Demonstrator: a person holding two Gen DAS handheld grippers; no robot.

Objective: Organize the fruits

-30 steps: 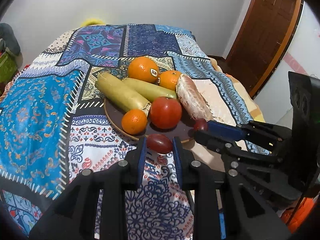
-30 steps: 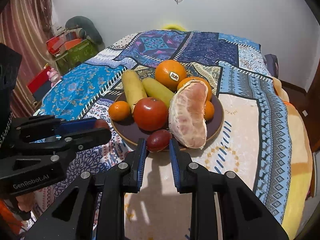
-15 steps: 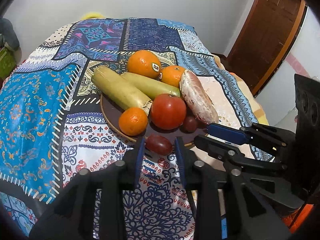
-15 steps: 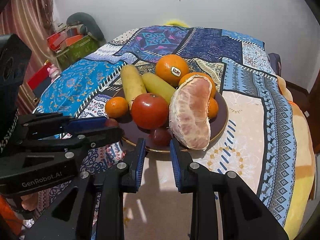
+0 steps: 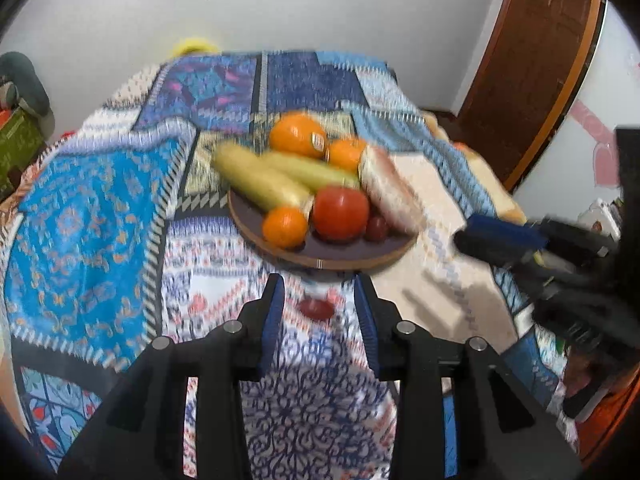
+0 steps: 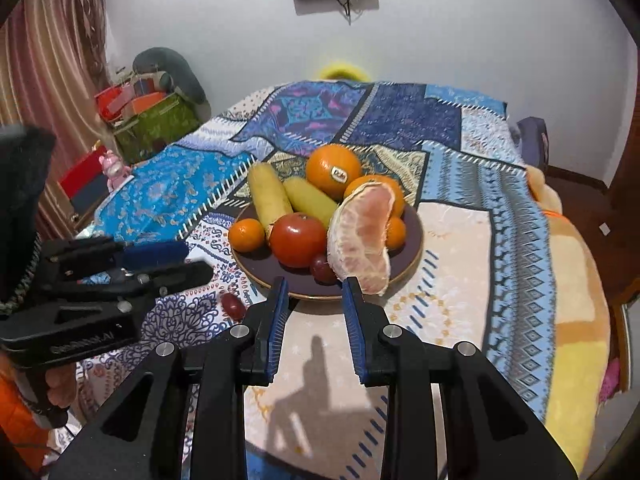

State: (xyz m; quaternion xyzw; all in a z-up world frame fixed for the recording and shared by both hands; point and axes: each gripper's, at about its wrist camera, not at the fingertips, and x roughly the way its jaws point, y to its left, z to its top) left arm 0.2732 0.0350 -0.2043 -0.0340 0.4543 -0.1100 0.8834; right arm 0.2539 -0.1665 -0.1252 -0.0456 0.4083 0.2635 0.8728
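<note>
On cloth below plate [image 5: 320, 258], dark red fruit [image 5: 316, 309] now lies released; left gripper [image 5: 319, 294] parted, right gripper [image 6: 311, 294] parted, empty

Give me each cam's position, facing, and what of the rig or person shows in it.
Left wrist: sits on the left gripper, looks down and forward over the quilt at the plate; own open fingers show, nothing gripped, a dark red fruit on the cloth between them; right gripper at right.
Right wrist: sits on the right gripper, faces the plate and far wall; own empty fingers show; left gripper and a hand at left.
Shared: plate, tomato, stickered orange, loose fruit.
</note>
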